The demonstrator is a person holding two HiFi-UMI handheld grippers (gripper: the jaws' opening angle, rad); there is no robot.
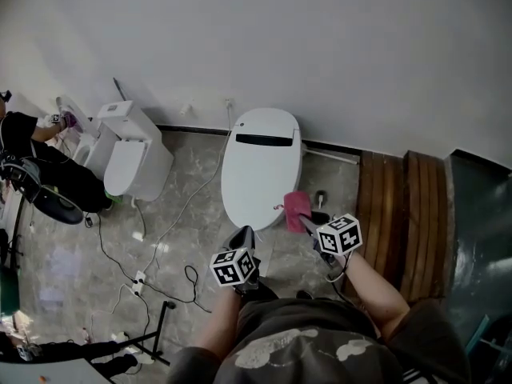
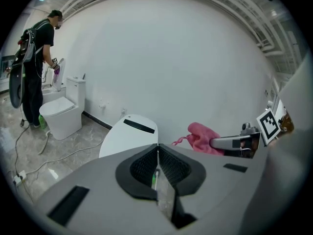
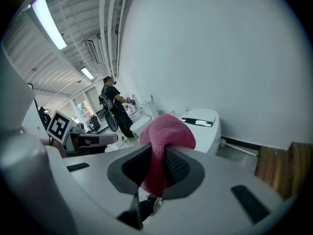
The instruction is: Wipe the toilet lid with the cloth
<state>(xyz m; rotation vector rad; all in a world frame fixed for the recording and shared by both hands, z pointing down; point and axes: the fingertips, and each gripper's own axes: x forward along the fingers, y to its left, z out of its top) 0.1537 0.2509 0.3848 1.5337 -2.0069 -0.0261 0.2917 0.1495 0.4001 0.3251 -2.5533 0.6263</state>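
Note:
A white toilet with its lid (image 1: 262, 166) down stands against the wall; it also shows in the left gripper view as the lid (image 2: 129, 133) and in the right gripper view as the lid (image 3: 201, 124). My right gripper (image 1: 304, 218) is shut on a pink cloth (image 1: 296, 210), held just off the lid's near right edge. The cloth (image 3: 164, 146) bulges out between the jaws, and the left gripper view shows the cloth (image 2: 201, 138) too. My left gripper (image 1: 242, 238) is shut with nothing in it, near the lid's front edge; its jaws (image 2: 157, 163) meet.
A second white toilet (image 1: 132, 154) stands at the left, where another person (image 1: 44, 174) works on it. Cables (image 1: 144, 270) trail over the marble floor. Wooden boards (image 1: 400, 214) lie at the right. A black stand (image 1: 156, 334) sits at lower left.

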